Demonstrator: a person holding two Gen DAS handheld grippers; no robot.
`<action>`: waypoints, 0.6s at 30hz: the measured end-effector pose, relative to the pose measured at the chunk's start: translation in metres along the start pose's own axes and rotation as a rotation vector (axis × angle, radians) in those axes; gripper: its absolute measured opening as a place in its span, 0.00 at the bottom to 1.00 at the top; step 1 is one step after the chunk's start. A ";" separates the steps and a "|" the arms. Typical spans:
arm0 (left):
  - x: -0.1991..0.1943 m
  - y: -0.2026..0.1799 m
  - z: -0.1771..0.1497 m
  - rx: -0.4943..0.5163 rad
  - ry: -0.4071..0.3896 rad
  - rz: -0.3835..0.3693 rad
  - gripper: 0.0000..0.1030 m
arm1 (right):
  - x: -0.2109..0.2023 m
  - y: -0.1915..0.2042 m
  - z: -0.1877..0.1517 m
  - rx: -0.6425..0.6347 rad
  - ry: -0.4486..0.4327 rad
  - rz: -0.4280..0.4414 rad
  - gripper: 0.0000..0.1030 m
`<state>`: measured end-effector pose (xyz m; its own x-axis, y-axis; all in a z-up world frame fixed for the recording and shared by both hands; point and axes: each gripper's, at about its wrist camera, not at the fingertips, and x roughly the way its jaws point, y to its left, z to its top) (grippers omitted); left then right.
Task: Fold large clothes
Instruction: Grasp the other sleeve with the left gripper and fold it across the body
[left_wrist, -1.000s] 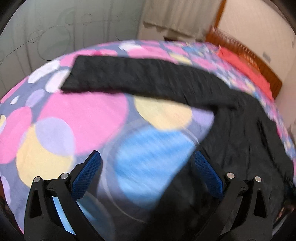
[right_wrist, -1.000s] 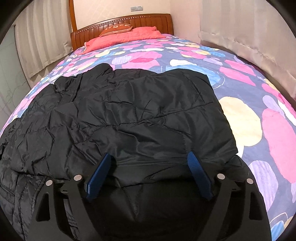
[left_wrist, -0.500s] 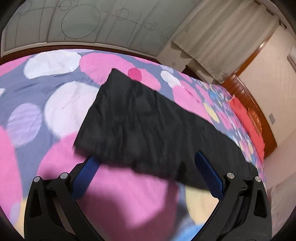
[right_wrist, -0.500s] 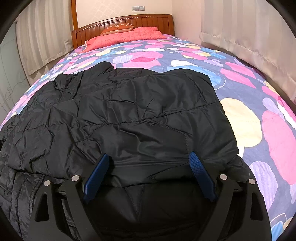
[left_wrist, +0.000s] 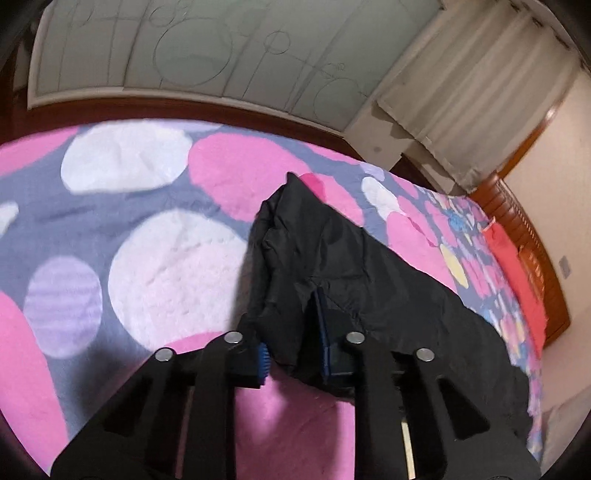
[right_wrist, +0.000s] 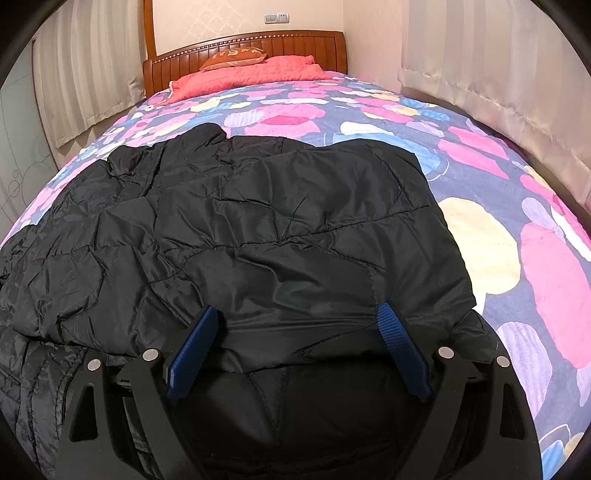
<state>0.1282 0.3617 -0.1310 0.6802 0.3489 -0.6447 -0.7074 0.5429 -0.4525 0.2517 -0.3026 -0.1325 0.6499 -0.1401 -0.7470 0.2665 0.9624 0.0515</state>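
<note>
Left tongs (left_wrist: 295, 332) clamped on the end of a black sleeve (left_wrist: 332, 266), blue pads nearly together with a bunched fold of thin fabric between them. Beyond the tips, sleeve running away up and to the right across a bedspread (left_wrist: 166, 258) printed with large pink, white and lilac ovals. Further out, a dark wooden bed edge, a pale frosted panel with drawn circles, and cream curtains (left_wrist: 461, 92).

Right tongs (right_wrist: 295, 347) spread wide, hovering low over the hem area of a black quilted puffer jacket (right_wrist: 258, 221), pads apart and not pinching; whether touching the fabric, cannot tell. Jacket body spread ahead of the tips and to their left, rumpled, lying flat on the same bed. Past the jacket, more patterned bedspread (right_wrist: 480, 240), then a red quilt (right_wrist: 251, 72), an orange pillow and a wooden headboard (right_wrist: 243, 46) against the far wall.

Judged handling: light, soft, puffy, with a slick shell likely to slide from a shallow pinch. Best taken at seams, cuffs, hem or shoulder corners, with a deep bite through doubled layers.
</note>
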 end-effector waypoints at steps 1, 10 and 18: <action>-0.006 -0.005 0.000 0.023 -0.014 0.001 0.12 | 0.000 0.000 0.000 0.000 0.000 0.000 0.85; -0.081 -0.121 -0.028 0.361 -0.162 -0.206 0.12 | 0.000 0.000 0.000 0.002 -0.003 0.000 0.85; -0.114 -0.232 -0.115 0.625 -0.072 -0.385 0.12 | -0.001 -0.002 0.001 0.006 -0.006 0.004 0.85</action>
<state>0.1929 0.1076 -0.0235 0.8844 0.0835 -0.4591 -0.1893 0.9635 -0.1893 0.2513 -0.3047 -0.1311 0.6552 -0.1374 -0.7429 0.2682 0.9616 0.0587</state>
